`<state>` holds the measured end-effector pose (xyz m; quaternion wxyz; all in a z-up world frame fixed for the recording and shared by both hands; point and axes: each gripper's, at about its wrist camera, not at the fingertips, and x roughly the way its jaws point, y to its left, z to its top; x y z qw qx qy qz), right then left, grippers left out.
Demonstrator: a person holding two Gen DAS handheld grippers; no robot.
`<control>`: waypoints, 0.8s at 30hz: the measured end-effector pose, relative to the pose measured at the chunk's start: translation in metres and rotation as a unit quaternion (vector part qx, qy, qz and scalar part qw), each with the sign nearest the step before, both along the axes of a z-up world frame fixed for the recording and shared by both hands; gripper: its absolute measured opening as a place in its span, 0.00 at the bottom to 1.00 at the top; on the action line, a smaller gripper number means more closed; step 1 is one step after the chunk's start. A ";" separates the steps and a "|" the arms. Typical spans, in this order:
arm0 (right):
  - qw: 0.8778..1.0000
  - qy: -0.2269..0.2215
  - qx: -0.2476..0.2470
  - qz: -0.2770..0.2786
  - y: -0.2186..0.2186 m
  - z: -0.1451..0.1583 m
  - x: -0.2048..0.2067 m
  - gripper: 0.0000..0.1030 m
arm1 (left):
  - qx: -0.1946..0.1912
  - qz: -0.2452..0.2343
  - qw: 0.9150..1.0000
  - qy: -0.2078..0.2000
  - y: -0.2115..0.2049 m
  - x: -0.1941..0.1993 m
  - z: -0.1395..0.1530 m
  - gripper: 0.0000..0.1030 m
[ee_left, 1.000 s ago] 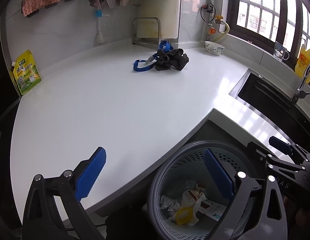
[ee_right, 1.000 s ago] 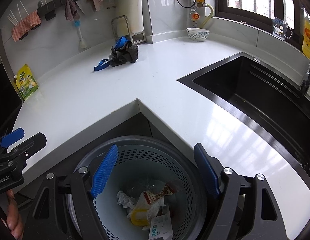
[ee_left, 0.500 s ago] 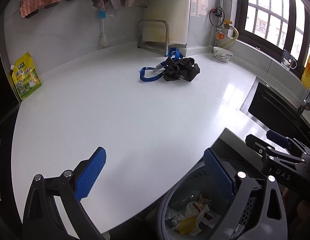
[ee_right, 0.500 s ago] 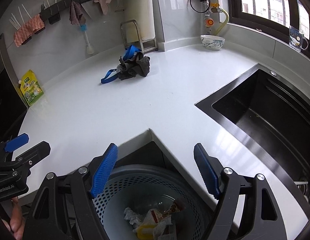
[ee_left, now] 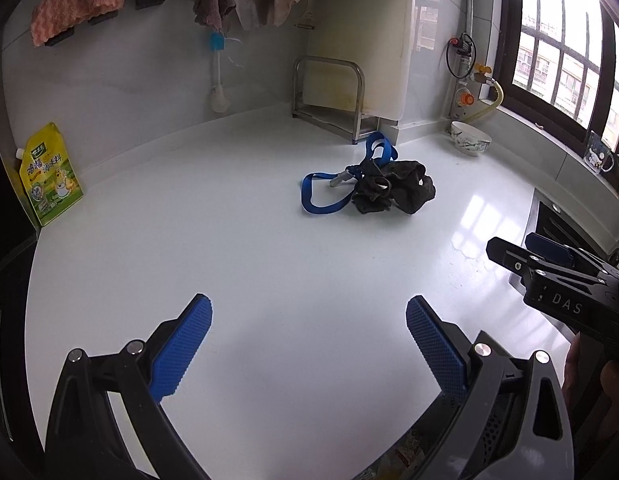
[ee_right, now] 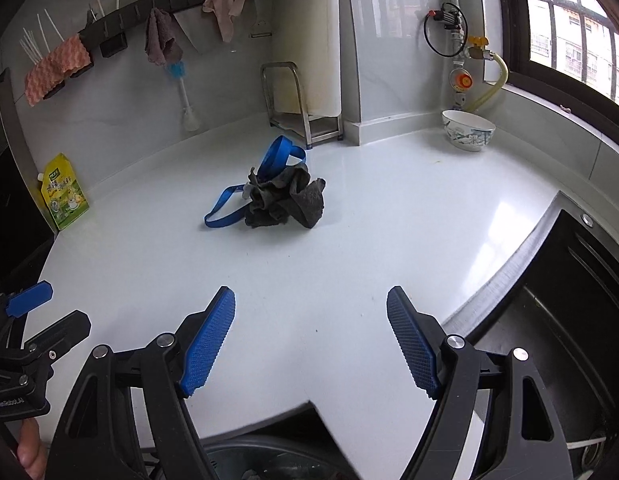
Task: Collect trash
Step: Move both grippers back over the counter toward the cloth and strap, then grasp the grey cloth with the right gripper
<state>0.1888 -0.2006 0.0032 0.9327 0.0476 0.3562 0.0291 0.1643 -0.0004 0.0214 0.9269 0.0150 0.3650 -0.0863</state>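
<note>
A crumpled dark grey cloth (ee_left: 393,192) (ee_right: 287,202) tangled with a blue strap (ee_left: 321,196) (ee_right: 229,210) lies on the white countertop (ee_left: 269,264) (ee_right: 349,240), well ahead of both grippers. My left gripper (ee_left: 307,340) stands open over the counter with nothing between its blue pads. My right gripper (ee_right: 311,334) is open too and holds nothing; it shows at the right edge of the left wrist view (ee_left: 549,264). Only the rim of the grey trash basket (ee_right: 261,452) peeks out below the counter edge.
A black sink (ee_right: 569,320) is sunk into the counter at the right. A yellow-green pouch (ee_left: 49,176) leans at the left wall. A white bowl (ee_right: 467,130) and a metal rack (ee_left: 329,96) stand at the back. Cloths hang on a wall rail.
Both grippers have risen and moved forward from above the trash basket to over the counter. The basket has slid almost out of view and the cloth looks nearer. Both stayed open.
</note>
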 end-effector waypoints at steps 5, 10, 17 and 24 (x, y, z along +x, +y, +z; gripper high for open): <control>1.000 -0.005 -0.003 0.013 0.002 0.003 0.037 0.73 | 0.006 0.009 1.000 0.001 0.002 0.032 0.002 0.93; 0.999 0.005 -0.003 0.035 0.008 -0.008 0.075 0.74 | 0.019 0.010 1.000 -0.009 -0.001 0.050 0.002 0.93; 0.999 0.014 -0.010 0.039 0.018 -0.018 0.113 0.78 | 0.023 0.013 1.000 -0.003 -0.001 0.066 -0.006 0.93; 0.999 0.035 -0.008 0.039 0.026 -0.029 0.143 0.78 | 0.025 0.021 0.999 0.003 0.007 0.076 -0.012 0.93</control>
